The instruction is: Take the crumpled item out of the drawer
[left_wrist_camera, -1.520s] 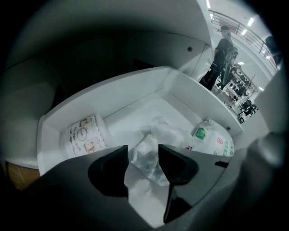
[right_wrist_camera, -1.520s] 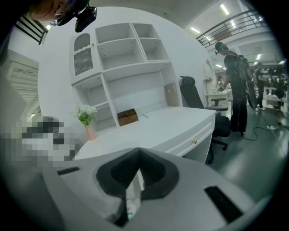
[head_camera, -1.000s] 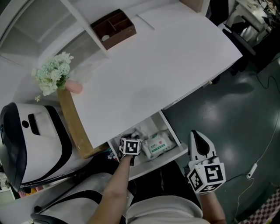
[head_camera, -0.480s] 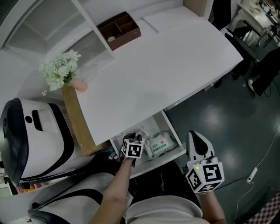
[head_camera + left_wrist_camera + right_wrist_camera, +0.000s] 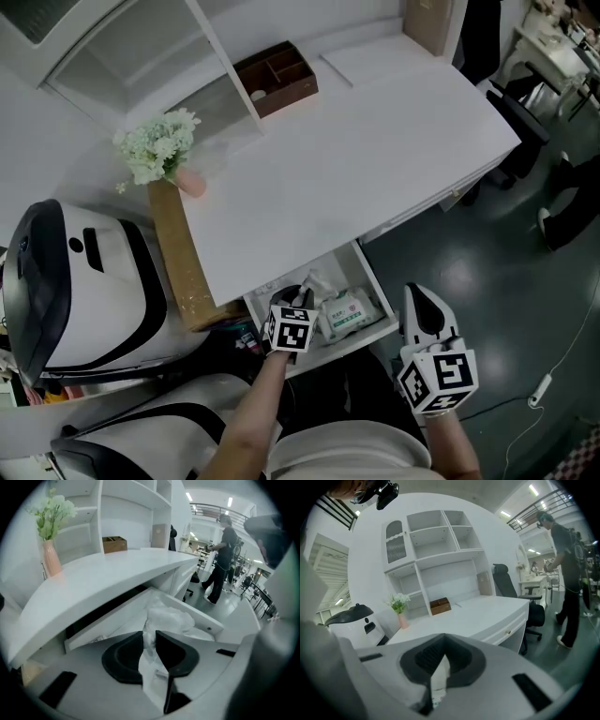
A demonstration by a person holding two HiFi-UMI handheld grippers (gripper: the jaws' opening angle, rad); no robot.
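Left gripper (image 5: 150, 634): jaws drawn in on the crumpled item (image 5: 168, 618), a wad of thin white wrap. Pads pinch its lower fold; the bulk puffs out beyond the tips. In the head view the wad sits over the left part of the open drawer (image 5: 352, 339). Whether it is clear of the drawer floor cannot be told.

Right gripper (image 5: 444, 637): jaws together, nothing between them. It hangs off to the right of the drawer's front corner, apart from it, over dark floor (image 5: 525, 281).

Edges:
- The desk (image 5: 356, 159) front edge overhangs the back of the drawer. In the left gripper view that edge runs above and behind the wad.
- A pack of wipes (image 5: 349, 312) lies just right of the wad and fills the drawer's right part up to the side wall.
- The person's left forearm comes in over the drawer's front lip.

Room:
- The desktop is mostly bare. A vase of flowers (image 5: 164, 150) and a brown box (image 5: 283, 77) stand along its far and left sides.
- A white-and-black appliance (image 5: 75, 281) crowds the left.
- The floor to the right is open apart from a thin cable (image 5: 548, 380).
- A person (image 5: 220, 559) stands far back in the left gripper view.
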